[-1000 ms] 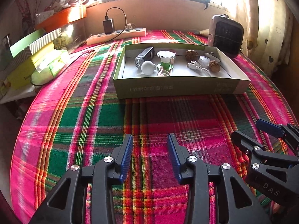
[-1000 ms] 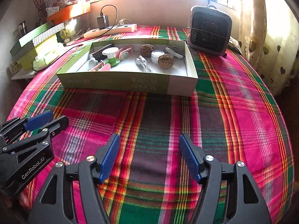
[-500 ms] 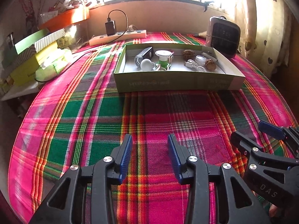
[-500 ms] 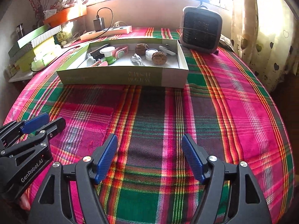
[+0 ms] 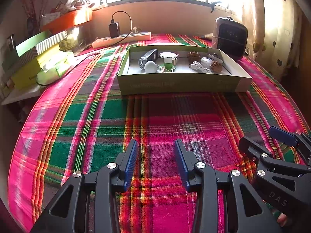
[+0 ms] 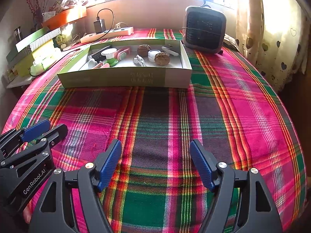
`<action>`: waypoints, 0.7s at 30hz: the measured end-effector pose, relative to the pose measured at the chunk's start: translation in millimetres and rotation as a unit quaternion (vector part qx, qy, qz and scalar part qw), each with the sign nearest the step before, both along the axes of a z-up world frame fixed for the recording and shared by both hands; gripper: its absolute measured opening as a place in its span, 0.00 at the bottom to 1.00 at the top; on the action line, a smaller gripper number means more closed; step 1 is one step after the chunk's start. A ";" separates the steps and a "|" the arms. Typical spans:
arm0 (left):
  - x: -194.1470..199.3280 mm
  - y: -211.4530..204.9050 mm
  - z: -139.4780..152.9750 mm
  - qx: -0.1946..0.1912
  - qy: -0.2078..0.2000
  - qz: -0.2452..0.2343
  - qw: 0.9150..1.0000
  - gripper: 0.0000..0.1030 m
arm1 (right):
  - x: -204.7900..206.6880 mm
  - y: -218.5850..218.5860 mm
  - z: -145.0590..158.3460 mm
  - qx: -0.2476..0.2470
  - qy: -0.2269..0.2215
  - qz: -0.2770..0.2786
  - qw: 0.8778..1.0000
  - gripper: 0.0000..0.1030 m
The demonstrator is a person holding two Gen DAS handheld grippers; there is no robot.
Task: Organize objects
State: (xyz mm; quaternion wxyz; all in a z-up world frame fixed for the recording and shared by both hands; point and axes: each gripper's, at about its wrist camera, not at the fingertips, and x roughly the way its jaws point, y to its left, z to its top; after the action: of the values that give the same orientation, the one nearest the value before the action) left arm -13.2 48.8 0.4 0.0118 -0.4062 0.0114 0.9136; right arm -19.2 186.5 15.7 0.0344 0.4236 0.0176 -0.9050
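Sitting mid-table on plaid cloth (image 5: 175,120), a shallow green box (image 5: 180,82) holds walnuts (image 6: 162,58), a white cable (image 6: 139,60), a green-based spool (image 6: 111,56). Left gripper (image 5: 155,147) part open, empty. Right gripper (image 6: 155,147) has just been widening, empty.

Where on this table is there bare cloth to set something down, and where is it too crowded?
The widest free patch is the plaid cloth between the green box and the two grippers. Another strip runs right of the box, in front of the grey heater. Inside the box it is crowded with small items. The left edge, by the stacked boxes, is cluttered too.
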 end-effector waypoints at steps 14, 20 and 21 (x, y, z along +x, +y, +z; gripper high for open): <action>1.1 0.9 -0.4 0.000 0.000 0.001 1.000 0.37 | 2.5 -0.3 0.1 0.001 0.002 -0.004 1.000 0.71; 1.3 0.8 -0.5 0.000 0.000 0.000 1.000 0.37 | 3.9 -0.3 -0.2 0.001 0.002 -0.005 1.000 0.71; 1.4 0.8 -0.4 -0.001 0.000 0.000 1.000 0.37 | 4.1 -0.3 -0.2 0.001 0.003 -0.005 1.000 0.71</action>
State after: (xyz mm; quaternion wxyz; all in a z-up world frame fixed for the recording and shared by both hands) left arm -11.8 49.6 0.0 0.0111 -0.4063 0.0119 0.9136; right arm -15.2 186.2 15.5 0.0290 0.4214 0.0164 -0.9063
